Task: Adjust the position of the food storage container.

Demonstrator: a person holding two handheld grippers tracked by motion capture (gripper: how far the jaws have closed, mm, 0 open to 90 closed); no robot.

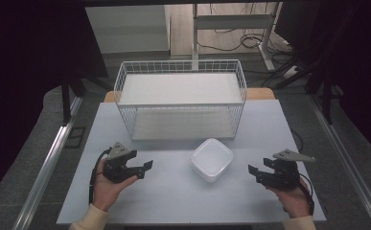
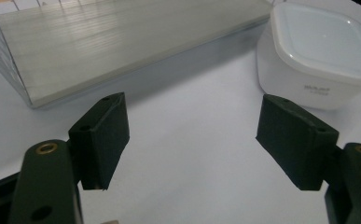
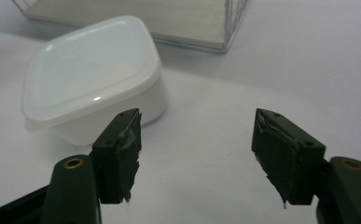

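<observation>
Grey carpet floor (image 1: pixel 25 158), dark curtains (image 1: pixel 25 52), desk legs (image 1: pixel 195 28), cables (image 1: pixel 250 40)

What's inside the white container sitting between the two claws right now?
Nothing can be made out: the white container has its lid closed on top, and both lid and walls are opaque, so whatever it holds is covered.

White plastic container (image 1: pixel 212 159): smooth, slightly glossy body, translucent lid (image 3: pixel 89 65) catching soft highlights. Wire basket (image 1: pixel 180 98): thin white-coated metal mesh, with pale, faintly streaked, satin-sheened boards as floor and shelf. Surface (image 1: pixel 173 201): matt, smooth, pale grey-white, without texture. Left gripper (image 2: pixel 192 140): matt black plastic jaws faced with dull, rubbery dark pads, brass-coloured eyelets at the base. Right gripper (image 3: pixel 197 154): same matt black, pad edges frayed and rough. Cream knitted-looking cloth sleeve (image 1: pixel 91 219) at the wrist.
</observation>
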